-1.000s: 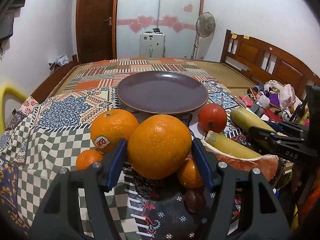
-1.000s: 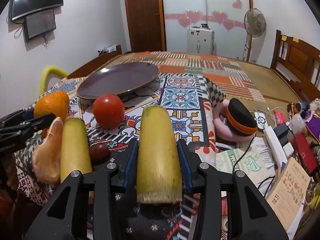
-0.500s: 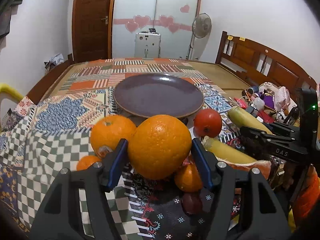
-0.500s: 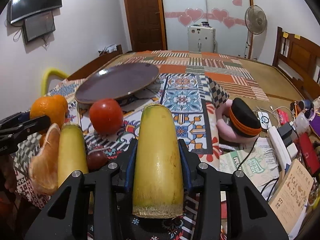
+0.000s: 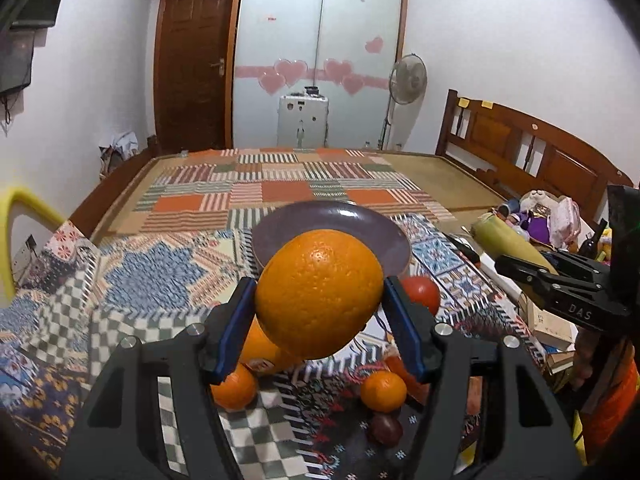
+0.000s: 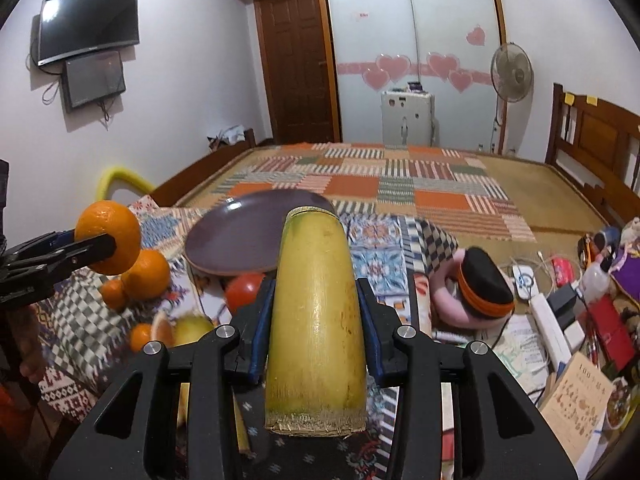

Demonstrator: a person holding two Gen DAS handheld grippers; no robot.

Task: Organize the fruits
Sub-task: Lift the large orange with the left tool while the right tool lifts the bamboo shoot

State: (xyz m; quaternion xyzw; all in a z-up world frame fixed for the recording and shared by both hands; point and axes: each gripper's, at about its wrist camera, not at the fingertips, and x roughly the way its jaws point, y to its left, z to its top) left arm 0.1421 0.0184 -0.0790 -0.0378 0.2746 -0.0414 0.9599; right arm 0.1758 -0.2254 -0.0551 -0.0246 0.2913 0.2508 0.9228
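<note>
My left gripper (image 5: 318, 304) is shut on a large orange (image 5: 320, 292) and holds it in the air in front of the purple plate (image 5: 356, 222). It also shows in the right wrist view (image 6: 108, 240). My right gripper (image 6: 316, 308) is shut on a thick yellow-green stalk piece (image 6: 316, 320), lifted above the table; the stalk also shows in the left wrist view (image 5: 508, 240). On the patchwork cloth lie another orange (image 6: 148, 274), small oranges (image 5: 384, 390), a red tomato (image 5: 422, 294) and a dark round fruit (image 5: 386, 428).
A second yellow stalk piece (image 6: 192, 330) and a peeled orange segment (image 6: 162, 328) lie by the table's near edge. A pink and black plush (image 6: 476, 284), cables, a power strip (image 6: 554, 326) and books clutter the right side. A wooden bed frame (image 5: 532, 152) stands behind.
Both grippers have risen with their loads. The large orange and the stalk piece now hang higher above the table, and the fruits left on the cloth sit lower in view.
</note>
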